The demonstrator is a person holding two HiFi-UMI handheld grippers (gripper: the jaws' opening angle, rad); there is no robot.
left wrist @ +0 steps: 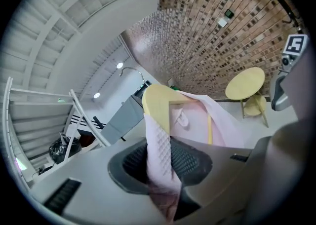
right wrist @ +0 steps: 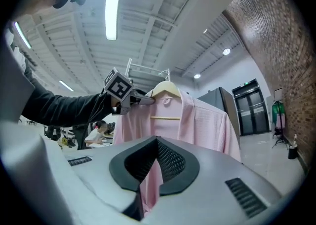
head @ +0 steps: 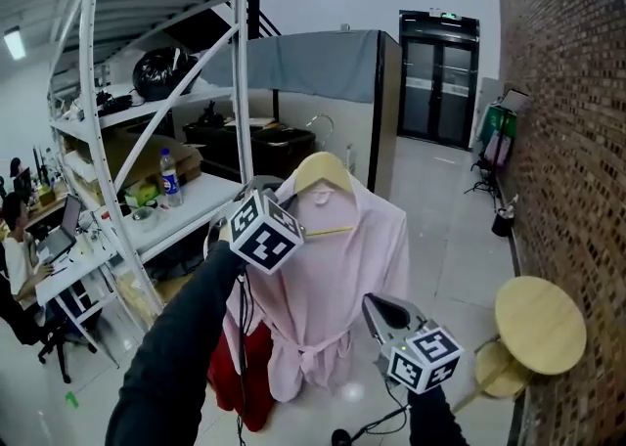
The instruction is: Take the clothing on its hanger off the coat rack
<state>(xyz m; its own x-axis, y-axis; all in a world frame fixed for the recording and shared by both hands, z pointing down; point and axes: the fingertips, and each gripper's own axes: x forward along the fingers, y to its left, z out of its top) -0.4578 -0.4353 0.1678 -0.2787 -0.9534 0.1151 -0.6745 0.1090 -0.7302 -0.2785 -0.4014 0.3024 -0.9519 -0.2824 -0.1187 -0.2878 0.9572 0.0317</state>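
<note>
A pink robe hangs on a pale wooden hanger in the middle of the head view. My left gripper is raised and shut on the hanger's left shoulder, with robe fabric pinched between its pads. The hanger rises just past those jaws. My right gripper is lower, at the robe's right side, pointing up at it. A strip of pink fabric runs between its shut jaws. From there the robe, the hanger and the left gripper are seen above.
A red garment hangs on a dark stand under my left arm. White metal shelving fills the left side. A round wooden table stands by the brick wall on the right. A person sits at a desk at far left.
</note>
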